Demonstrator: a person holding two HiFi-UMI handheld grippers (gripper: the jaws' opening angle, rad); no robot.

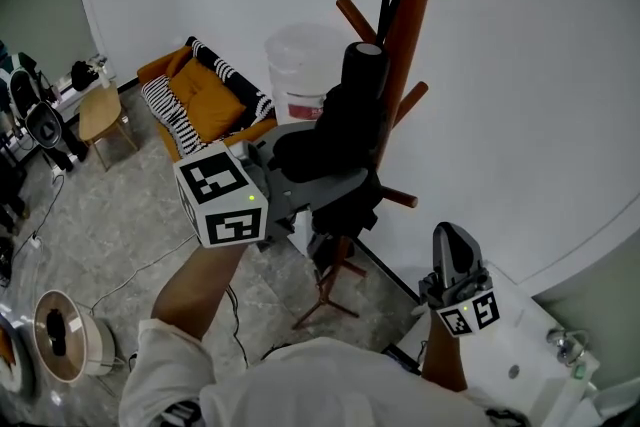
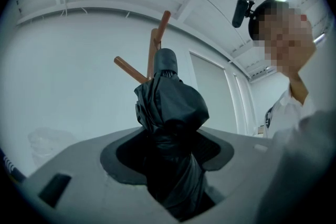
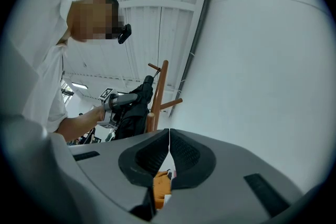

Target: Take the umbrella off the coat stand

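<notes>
A folded black umbrella (image 1: 345, 120) hangs on the brown wooden coat stand (image 1: 415, 5), its strap up over a peg. My left gripper (image 1: 335, 180) reaches level into it, and the bundled fabric (image 2: 168, 107) fills the space between the jaws and touches both pads. The stand's pegs (image 2: 131, 68) rise behind the umbrella. My right gripper (image 1: 450, 240) is low on the right, apart from the stand, pointing upward. Its pads (image 3: 169, 149) meet with nothing between them. From there I see the umbrella (image 3: 134, 107), the left gripper (image 3: 118, 102) and the stand (image 3: 160, 92) further off.
A curved white wall (image 1: 520, 65) stands right behind the coat stand. A white bucket (image 1: 300, 65), an orange sofa with striped cushions (image 1: 205, 95) and a wooden stool (image 1: 100, 110) sit beyond. A fan (image 1: 60, 335) lies on the floor at left; white furniture (image 1: 520, 355) is beside the right gripper.
</notes>
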